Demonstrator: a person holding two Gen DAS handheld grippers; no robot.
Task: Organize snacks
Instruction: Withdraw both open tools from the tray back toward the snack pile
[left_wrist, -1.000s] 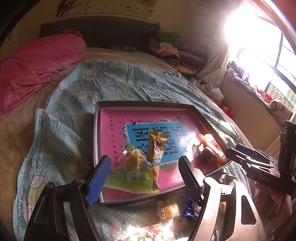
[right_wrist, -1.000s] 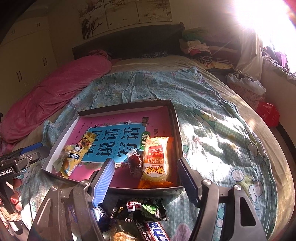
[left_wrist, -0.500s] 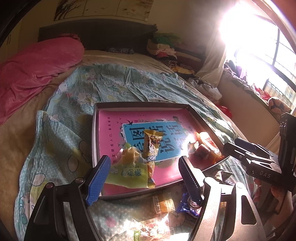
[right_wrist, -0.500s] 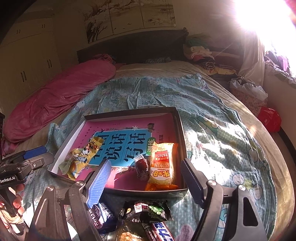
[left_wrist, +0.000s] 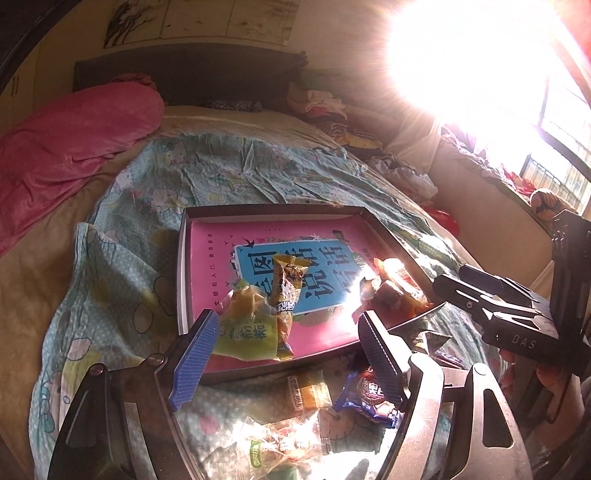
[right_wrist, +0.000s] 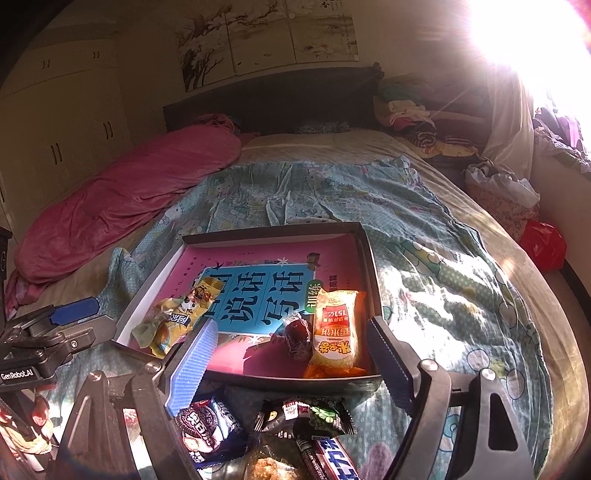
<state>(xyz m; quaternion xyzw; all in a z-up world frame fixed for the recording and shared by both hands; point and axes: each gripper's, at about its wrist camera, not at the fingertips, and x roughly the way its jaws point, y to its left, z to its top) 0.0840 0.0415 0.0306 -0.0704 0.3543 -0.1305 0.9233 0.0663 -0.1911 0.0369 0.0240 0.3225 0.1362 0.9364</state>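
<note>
A shallow dark box (right_wrist: 364, 251) with a pink-and-blue book (right_wrist: 258, 291) inside rests on the bed (right_wrist: 424, 229), toward its near edge. In the box lie a yellow snack packet (right_wrist: 192, 306), an orange-and-white packet (right_wrist: 334, 328) and a small dark-red sweet (right_wrist: 297, 330). The right gripper (right_wrist: 291, 354) hovers before the box, fingers opening with nothing between them. The left gripper (left_wrist: 286, 354) stands wide apart and empty. Loose snacks (right_wrist: 210, 424) lie on the bed's near edge.
</note>
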